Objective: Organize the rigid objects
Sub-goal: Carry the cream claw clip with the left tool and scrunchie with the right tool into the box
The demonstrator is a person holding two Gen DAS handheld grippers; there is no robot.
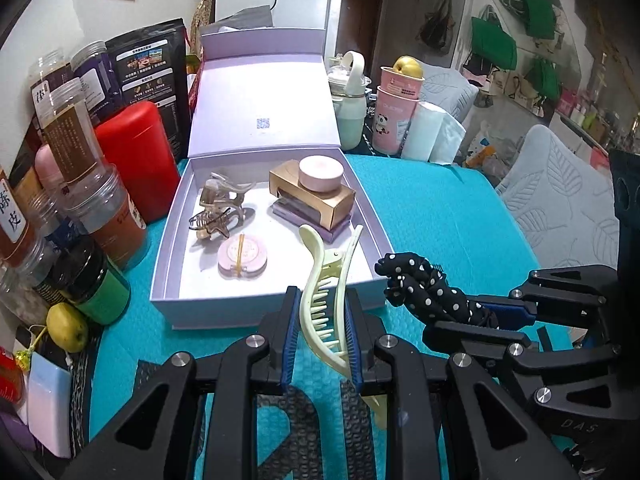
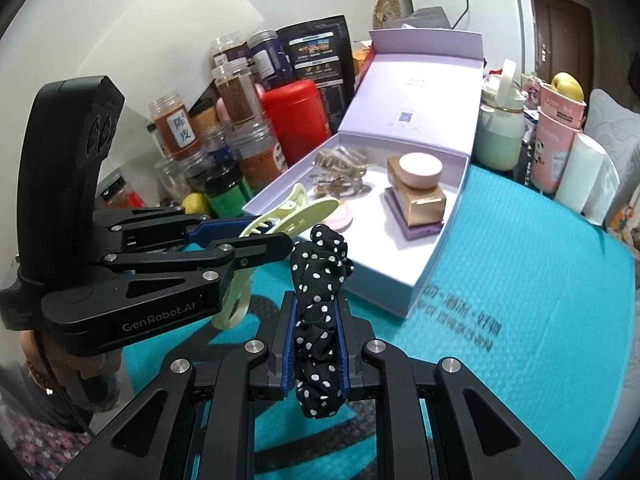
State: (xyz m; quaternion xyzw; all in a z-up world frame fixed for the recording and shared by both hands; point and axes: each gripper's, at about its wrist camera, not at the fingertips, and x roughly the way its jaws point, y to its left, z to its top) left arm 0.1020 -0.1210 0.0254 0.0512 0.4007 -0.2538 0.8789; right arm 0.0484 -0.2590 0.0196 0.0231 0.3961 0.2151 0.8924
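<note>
Teal padded matting [image 1: 440, 216] covers our worktop, with jars [image 1: 80, 168] and a red canister [image 1: 138, 156] crowded at the far left. Our left tool [image 1: 324, 320] is clamped on a pale yellow hair clip [image 1: 326, 280], raised at the near edge of the open lilac box [image 1: 264, 312]. Our right tool [image 2: 318, 332] is clamped on a black polka-dot scrunchie [image 2: 320, 280], just right of the clip. Inside the box we see brown claw clips [image 1: 216, 208], a round pink compact [image 1: 242, 258], and a gold carton [image 1: 316, 196] with a pink jar [image 1: 321, 173] on top.
</note>
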